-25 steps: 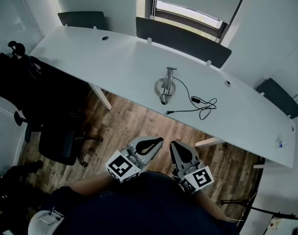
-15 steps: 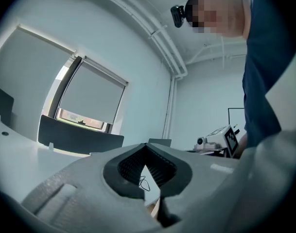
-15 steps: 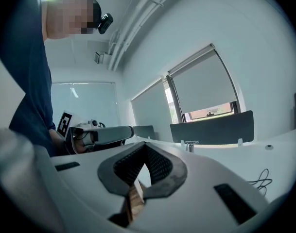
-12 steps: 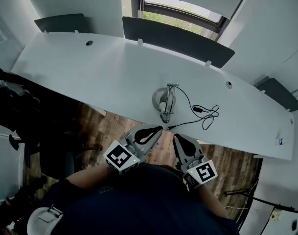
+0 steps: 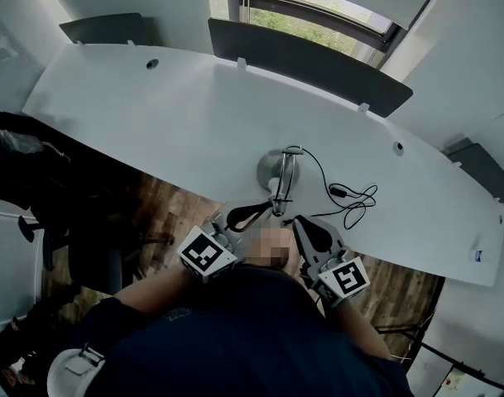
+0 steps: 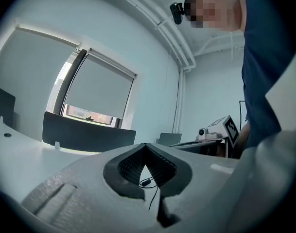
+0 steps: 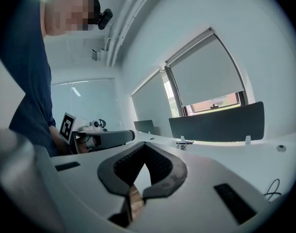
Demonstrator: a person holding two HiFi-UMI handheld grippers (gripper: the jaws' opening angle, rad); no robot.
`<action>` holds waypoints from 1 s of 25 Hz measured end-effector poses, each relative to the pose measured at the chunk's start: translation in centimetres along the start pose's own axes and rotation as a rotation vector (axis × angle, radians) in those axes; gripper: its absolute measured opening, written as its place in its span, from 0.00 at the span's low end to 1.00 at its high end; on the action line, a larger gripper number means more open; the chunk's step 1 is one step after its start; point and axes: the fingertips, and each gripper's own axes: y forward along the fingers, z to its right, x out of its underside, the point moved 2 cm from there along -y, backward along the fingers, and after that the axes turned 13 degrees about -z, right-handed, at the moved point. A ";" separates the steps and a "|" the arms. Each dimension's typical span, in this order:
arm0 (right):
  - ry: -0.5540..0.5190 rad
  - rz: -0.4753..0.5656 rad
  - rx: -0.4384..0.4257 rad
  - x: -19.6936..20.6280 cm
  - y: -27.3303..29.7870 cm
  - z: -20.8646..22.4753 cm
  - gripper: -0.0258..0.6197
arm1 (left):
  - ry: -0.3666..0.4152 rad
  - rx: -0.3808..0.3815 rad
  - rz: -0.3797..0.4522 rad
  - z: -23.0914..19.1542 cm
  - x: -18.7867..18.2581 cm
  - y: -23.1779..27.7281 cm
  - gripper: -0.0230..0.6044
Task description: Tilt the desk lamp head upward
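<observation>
The silver desk lamp (image 5: 278,172) stands on the white desk (image 5: 152,114) near its front edge, with its slim head bar lying low over the round base. Its black cable (image 5: 348,195) curls to the right. My left gripper (image 5: 266,208) is shut and empty, its tips at the desk edge just left of the lamp head's near end. My right gripper (image 5: 300,222) is also shut and empty, a little nearer to me on the right. In the left gripper view the shut jaws (image 6: 147,147) frame the cable (image 6: 148,182). The right gripper view's jaws (image 7: 145,145) point across the desk.
Dark grey partition panels (image 5: 309,56) line the desk's far edge below a window. A black office chair (image 5: 94,238) stands on the wooden floor at the left. The person's dark sleeves fill the bottom of the head view.
Both grippers have moved forward from over the floor to the desk's front edge, close to the lamp. Their jaws have stayed shut.
</observation>
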 end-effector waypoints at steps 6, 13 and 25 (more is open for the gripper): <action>0.006 -0.041 -0.022 0.9 1.3 2.4 0.05 | 0.038 -0.057 -0.057 -2.6 2.0 2.0 0.04; -0.012 -0.075 -0.012 1.5 2.8 4.4 0.05 | 0.088 -0.067 -0.058 -5.4 3.7 3.1 0.04; -0.012 -0.158 -0.013 3.5 5.6 7.0 0.05 | 0.196 -0.015 -0.182 -10.2 8.0 7.5 0.04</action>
